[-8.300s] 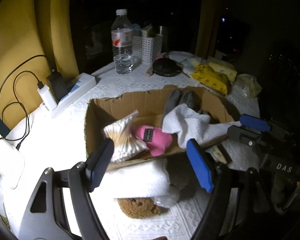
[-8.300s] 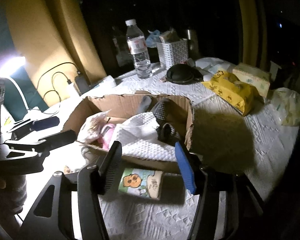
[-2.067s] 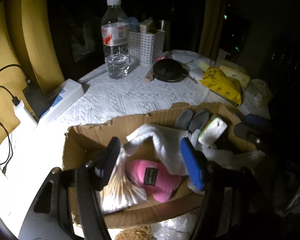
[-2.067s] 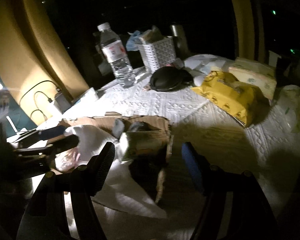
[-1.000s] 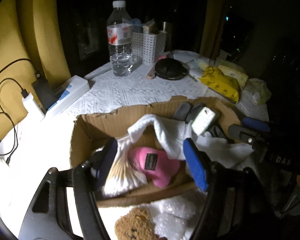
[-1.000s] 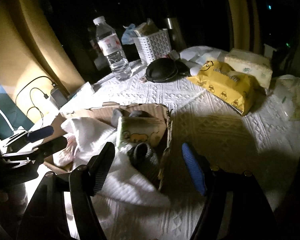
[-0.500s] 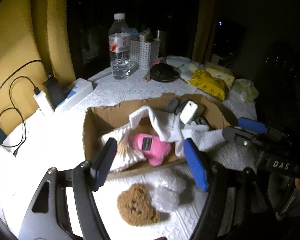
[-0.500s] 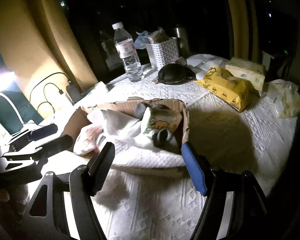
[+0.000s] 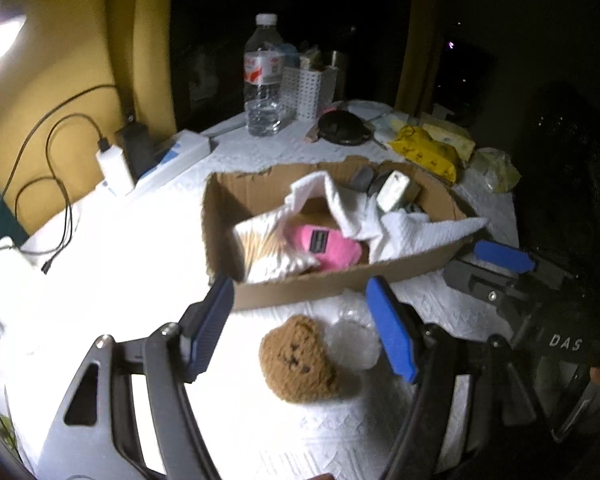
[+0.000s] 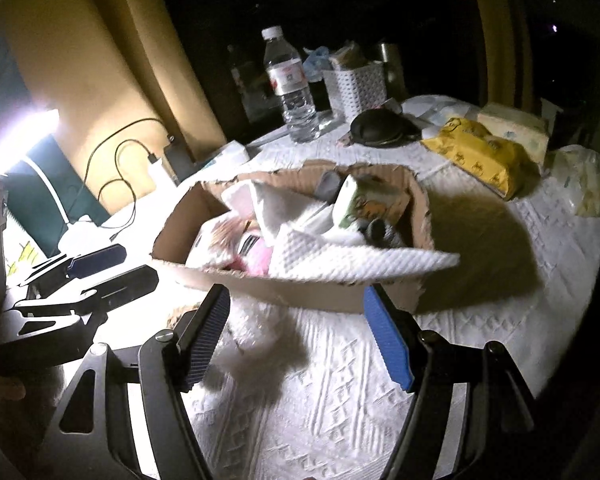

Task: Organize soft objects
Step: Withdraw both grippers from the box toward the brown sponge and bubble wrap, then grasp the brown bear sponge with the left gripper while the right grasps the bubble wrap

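Brown bear toy (image 9: pixel 298 360) lies on the table between the left gripper's (image 9: pixel 300 336) wide, empty jaws. Cardboard box (image 9: pixel 340 280) of soft things sits just beyond. Right gripper (image 10: pixel 296 340) gapes empty over something pale, maybe plastic.

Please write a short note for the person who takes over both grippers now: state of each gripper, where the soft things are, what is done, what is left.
Left gripper: open, empty, above the brown bear.
Right gripper: open, empty, in front of the cardboard box.
In the box: white towel, pink plush, a bag of cotton swabs, grey socks and a small printed pack at the far end. One towel corner hangs over the near wall.
Left: the bear and a clear plastic bag lie on the table, outside the box. The bear probably goes in next.
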The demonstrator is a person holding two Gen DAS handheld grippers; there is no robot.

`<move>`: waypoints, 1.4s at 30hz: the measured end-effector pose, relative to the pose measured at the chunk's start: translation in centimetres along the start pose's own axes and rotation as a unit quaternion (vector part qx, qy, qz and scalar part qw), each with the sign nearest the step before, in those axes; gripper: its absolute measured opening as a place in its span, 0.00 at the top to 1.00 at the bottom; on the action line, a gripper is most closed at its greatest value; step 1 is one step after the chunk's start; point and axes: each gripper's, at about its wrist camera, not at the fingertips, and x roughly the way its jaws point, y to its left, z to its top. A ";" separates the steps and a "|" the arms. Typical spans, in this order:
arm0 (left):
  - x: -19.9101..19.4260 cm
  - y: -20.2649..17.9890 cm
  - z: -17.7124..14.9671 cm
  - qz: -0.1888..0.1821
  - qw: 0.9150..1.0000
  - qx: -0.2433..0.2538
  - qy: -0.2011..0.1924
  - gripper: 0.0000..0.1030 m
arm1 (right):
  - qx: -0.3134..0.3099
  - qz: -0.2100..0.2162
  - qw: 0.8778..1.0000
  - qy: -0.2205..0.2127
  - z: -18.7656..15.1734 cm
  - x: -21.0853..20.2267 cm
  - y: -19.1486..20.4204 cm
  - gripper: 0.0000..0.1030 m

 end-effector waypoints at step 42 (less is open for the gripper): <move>4.0 4.4 -3.9 0.010 0.996 -0.067 0.060 0.31 | -0.018 0.068 0.992 0.103 -3.5 7.9 4.3 0.47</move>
